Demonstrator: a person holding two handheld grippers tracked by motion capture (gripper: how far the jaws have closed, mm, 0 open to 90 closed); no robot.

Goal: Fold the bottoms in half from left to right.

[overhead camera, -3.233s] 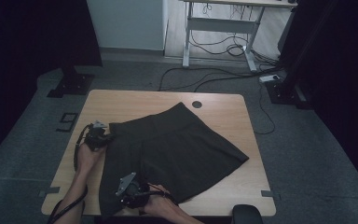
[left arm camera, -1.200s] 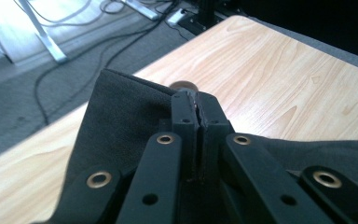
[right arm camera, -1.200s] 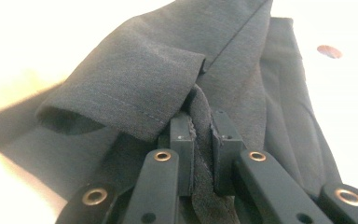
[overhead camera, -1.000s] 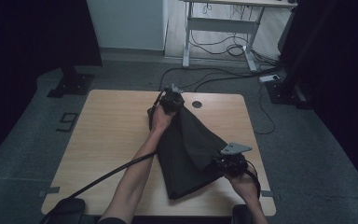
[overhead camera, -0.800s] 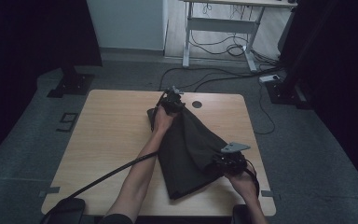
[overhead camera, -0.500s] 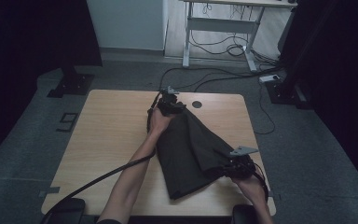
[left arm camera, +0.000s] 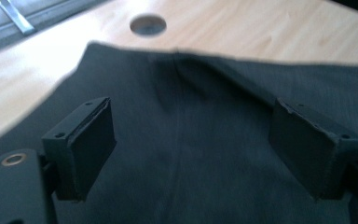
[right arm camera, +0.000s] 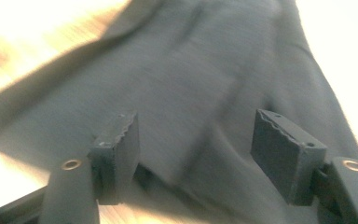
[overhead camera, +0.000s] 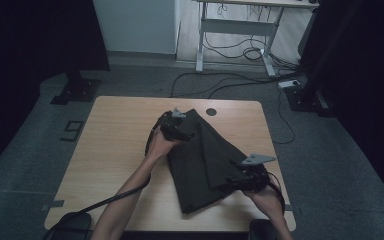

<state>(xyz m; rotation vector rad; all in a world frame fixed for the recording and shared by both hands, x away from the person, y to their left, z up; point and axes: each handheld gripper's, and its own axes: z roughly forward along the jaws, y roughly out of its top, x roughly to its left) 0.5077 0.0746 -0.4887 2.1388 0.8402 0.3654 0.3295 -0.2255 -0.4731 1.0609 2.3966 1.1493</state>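
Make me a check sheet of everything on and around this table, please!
Surface: wooden table with a round hole near its far edge.
Job's things: dark skirt, folded, lying flat.
Clutter: nothing seen.
Grippers: left gripper jaws have just been opening, apart above the skirt; right gripper the same.
Cables: black cable trails from the left gripper; floor cables behind the table.
Surroundings: grey floor, white desk frame.

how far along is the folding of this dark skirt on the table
Done: the skirt lies folded over itself into a narrow wedge on the table. In hand: both grippers have just been opening; the left gripper at the far tip and the right gripper at the near right edge stand open over the cloth, gripping nothing. Left: probably another fold or some smoothing.
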